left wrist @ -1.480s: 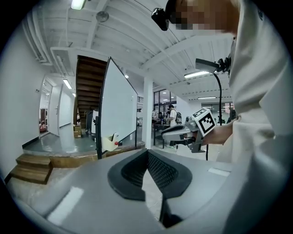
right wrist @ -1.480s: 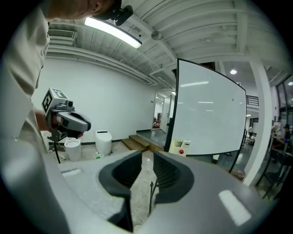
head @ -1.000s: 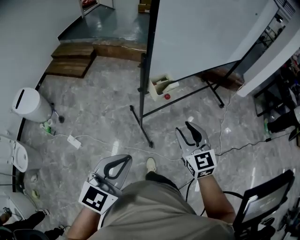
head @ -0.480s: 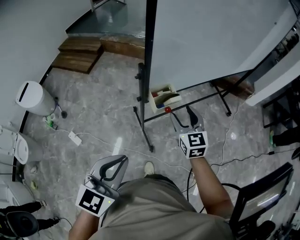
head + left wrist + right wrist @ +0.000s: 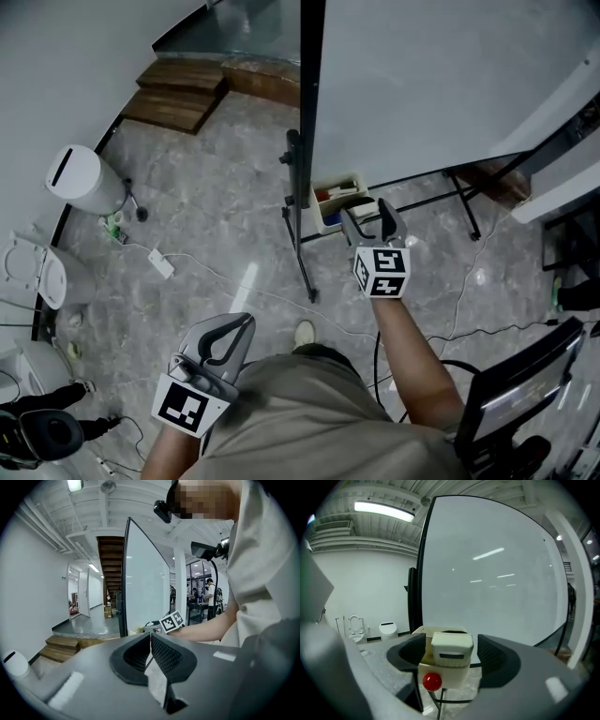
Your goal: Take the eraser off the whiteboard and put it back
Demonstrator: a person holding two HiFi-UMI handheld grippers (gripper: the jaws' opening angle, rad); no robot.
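Right tongs [image 5: 367, 216] lined up on a cream block eraser [image 5: 451, 649] at the foot of a white, black-framed whiteboard [image 5: 497, 573].
The eraser sits on a cream tray [image 5: 456, 677], straight ahead and between the right jaws, which have just been opening and stand released, clear of its sides. Its long axis is unclear. The left tongs [image 5: 150, 637], clenched and empty, are much farther off.
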